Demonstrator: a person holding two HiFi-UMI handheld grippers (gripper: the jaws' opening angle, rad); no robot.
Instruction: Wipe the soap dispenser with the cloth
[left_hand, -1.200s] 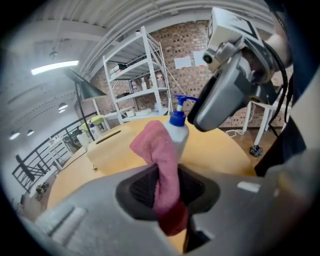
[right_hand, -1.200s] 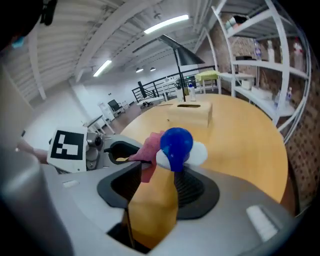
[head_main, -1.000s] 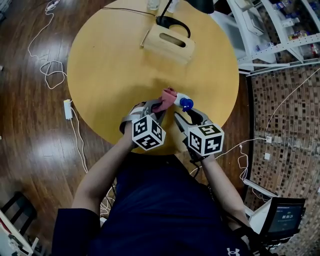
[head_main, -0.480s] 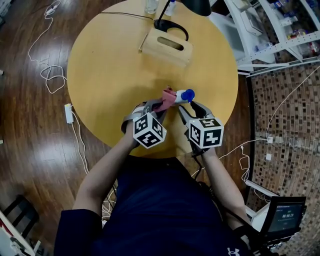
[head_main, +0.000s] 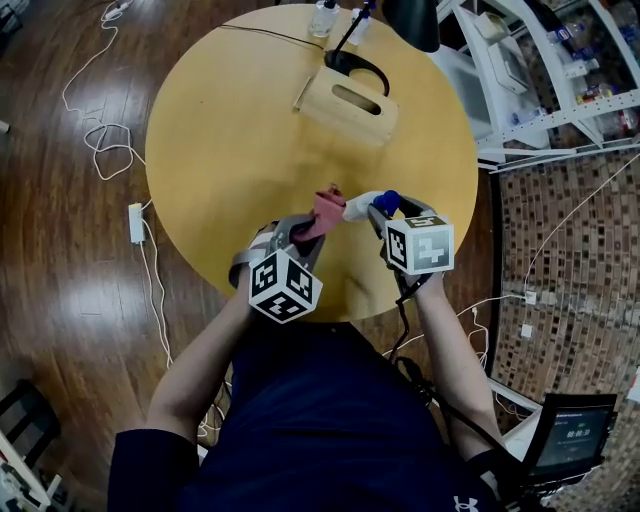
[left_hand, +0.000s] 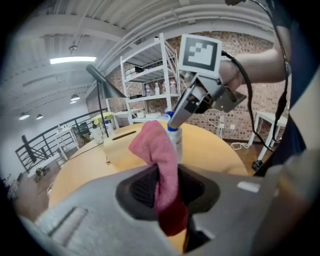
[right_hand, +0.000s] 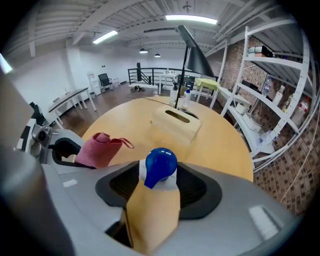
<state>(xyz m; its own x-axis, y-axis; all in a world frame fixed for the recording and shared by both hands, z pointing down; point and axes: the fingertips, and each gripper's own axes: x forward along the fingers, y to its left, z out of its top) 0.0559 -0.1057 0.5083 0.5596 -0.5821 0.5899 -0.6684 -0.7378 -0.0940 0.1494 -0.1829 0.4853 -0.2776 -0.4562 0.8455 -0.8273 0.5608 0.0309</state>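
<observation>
Wiping step: we clamp the pink cloth (left_hand: 156, 145) in the left gripper (left_hand: 167, 190), hold the soap dispenser (right_hand: 160, 166) just ahead of it between the right gripper's (right_hand: 159, 187) jaws, which have just been opening, and should retighten before rubbing.

Take the soap dispenser (head_main: 365, 207) as your reference point; it is at the near side of the table (head_main: 220, 150). The cloth (head_main: 322, 212) is just left of it. The box (head_main: 350, 103) lies on the table beyond it, with the lamp base (head_main: 352, 62) and bottles (head_main: 322, 18) farther beyond. The shelf unit (head_main: 540, 80) stands off the table, beyond and to the right of it.
</observation>
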